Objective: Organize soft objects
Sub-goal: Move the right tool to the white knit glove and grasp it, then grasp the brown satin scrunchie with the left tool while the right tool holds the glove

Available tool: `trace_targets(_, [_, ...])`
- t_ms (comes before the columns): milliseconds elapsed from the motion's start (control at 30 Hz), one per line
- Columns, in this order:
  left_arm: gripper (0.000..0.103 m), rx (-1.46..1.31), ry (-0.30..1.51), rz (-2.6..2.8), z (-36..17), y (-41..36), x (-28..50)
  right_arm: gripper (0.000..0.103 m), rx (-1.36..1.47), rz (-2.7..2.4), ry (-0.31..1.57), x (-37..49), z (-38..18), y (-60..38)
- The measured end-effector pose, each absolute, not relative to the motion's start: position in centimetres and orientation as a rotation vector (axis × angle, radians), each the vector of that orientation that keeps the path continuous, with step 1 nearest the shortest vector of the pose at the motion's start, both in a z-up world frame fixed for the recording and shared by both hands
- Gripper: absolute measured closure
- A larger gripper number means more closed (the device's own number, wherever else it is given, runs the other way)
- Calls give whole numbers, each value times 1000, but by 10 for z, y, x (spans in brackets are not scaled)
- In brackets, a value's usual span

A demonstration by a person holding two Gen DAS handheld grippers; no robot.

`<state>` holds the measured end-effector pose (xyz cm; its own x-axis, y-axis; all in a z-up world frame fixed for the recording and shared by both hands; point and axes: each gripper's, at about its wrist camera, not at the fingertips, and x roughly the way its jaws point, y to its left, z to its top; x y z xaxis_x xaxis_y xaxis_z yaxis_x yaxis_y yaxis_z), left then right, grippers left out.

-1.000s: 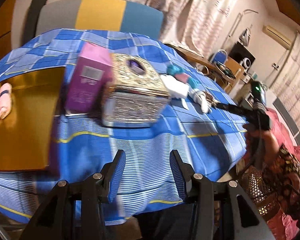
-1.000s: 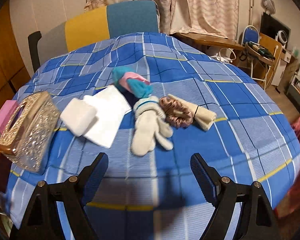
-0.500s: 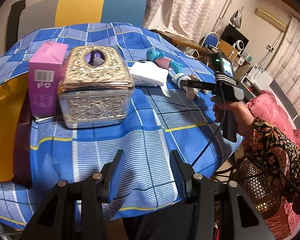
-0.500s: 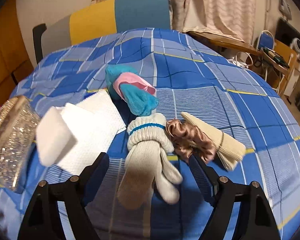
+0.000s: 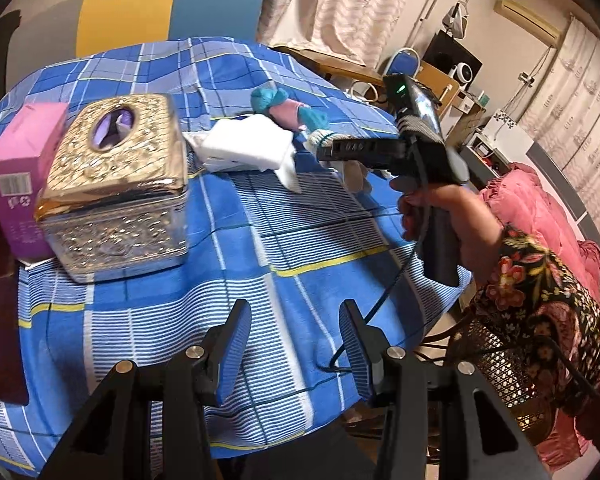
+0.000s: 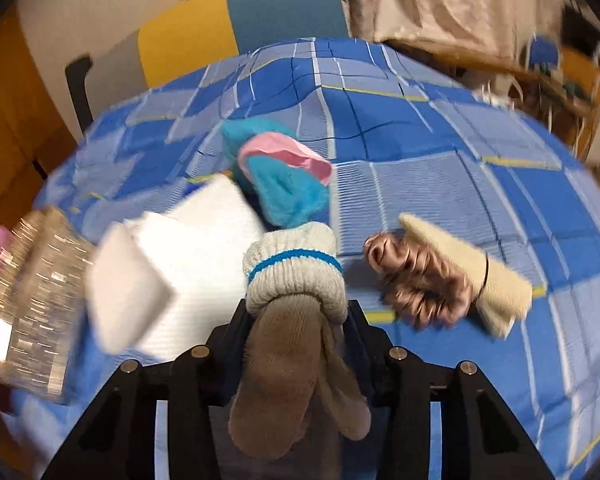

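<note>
Your right claw (image 6: 296, 320) is clenching the knit glove (image 6: 294, 280); lift straight, clearing the scrunchie (image 6: 420, 280) at three o'clock; left claw (image 5: 296, 352) is released.

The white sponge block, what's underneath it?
The white sponge block lies on a white folded cloth, which rests on the blue checked tablecloth. The block and cloth cover whatever lies directly beneath them, so that cannot be seen.

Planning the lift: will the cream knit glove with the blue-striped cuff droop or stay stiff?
Likely floppy: the cream knit glove sags over the right gripper, its knitted fingers hanging loose. Probably light, being thin knit. Ribbed texture should resist slipping between the closed jaws.
</note>
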<state>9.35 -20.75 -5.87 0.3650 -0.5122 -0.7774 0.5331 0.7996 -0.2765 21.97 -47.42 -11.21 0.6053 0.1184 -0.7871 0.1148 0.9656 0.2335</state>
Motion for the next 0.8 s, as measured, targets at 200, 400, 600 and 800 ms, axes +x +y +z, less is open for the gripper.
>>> trace_targets(200, [57,33,974,-686,-49,-218,100,57,306,44,995,173,-84,-472])
trace_targets(400, [57,31,971,-710,-40,-256,120,57,447,-194,999,127,-101,-534])
trace_targets(600, [45,29,1002,-746,-41,-320,149,57,589,-293,954,119,-105,-575])
trace_targets(800, [45,112,970,-711,-53,-389,192,57,586,-279,959,124,-106,-571])
